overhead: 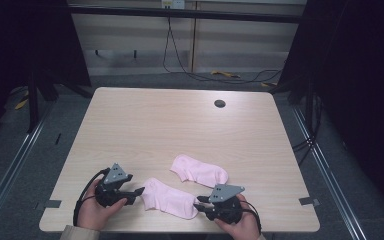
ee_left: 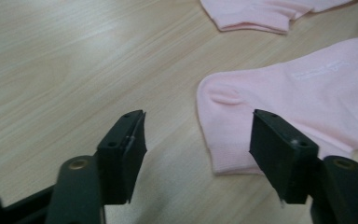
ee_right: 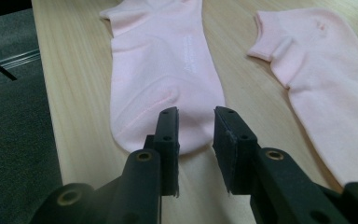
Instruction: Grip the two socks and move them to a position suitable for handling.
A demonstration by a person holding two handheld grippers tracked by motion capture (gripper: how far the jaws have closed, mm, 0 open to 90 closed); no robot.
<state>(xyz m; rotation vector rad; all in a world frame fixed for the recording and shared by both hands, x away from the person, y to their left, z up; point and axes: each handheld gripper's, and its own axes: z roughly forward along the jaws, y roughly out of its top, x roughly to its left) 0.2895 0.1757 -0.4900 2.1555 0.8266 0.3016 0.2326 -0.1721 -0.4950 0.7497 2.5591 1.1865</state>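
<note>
On the table (overhead: 180,120), two pink socks lie near the person's edge. The left gripper (overhead: 139,190) is positioned just left of the near sock (overhead: 169,198), at its cuff end. In the left gripper view the jaws stand partly open with nothing between the pads; the cuff corner (ee_left: 228,158) lies just ahead, nearer the right-hand jaw. The near sock's long axis runs from the cuff, at left, toward the toe, at lower right, so each gripper faces one end of it. The far sock (overhead: 199,171) lies just beyond, roughly parallel and apart from the near one, out of reach of either set of jaws. The right gripper (overhead: 200,202) sits at the toe end. In the right gripper view its jaws are narrowly open and straddle the toe (ee_right: 191,140) without pinching it. The likely next move is closure on both ends; the left gripper requires a short advance toward the cuff first.
</note>
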